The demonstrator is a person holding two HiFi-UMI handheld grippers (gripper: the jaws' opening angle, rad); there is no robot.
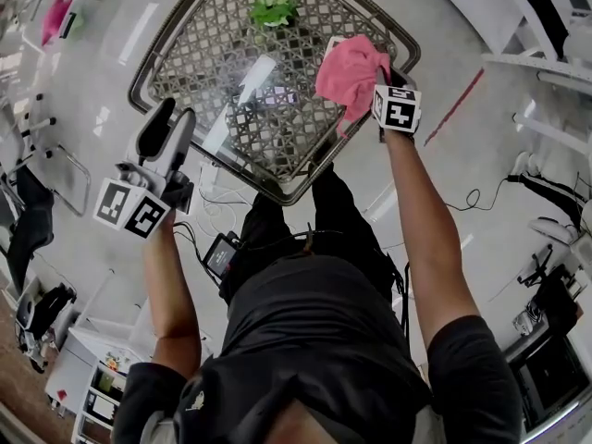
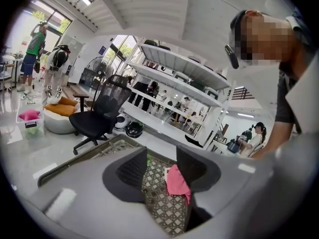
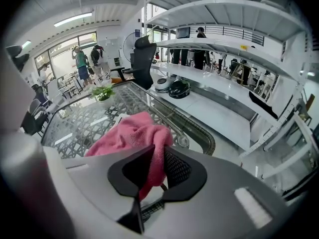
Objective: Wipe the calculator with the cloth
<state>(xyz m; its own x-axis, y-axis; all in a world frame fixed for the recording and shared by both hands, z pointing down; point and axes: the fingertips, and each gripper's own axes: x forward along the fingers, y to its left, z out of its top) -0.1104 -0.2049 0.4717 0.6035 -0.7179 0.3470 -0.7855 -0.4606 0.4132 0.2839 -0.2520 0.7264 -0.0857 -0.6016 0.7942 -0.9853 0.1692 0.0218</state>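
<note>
Soft and floppy, the pink cloth hangs bunched at the head view's upper right, one fold clamped in the right gripper, while the left gripper gapes empty.

Two tools in play: the left hand-held gripper and the right hand-held gripper. Also counted are one fluffy pink cloth, one small leafy green plant, one black mesh office chair and one glass-topped lattice bench.
</note>
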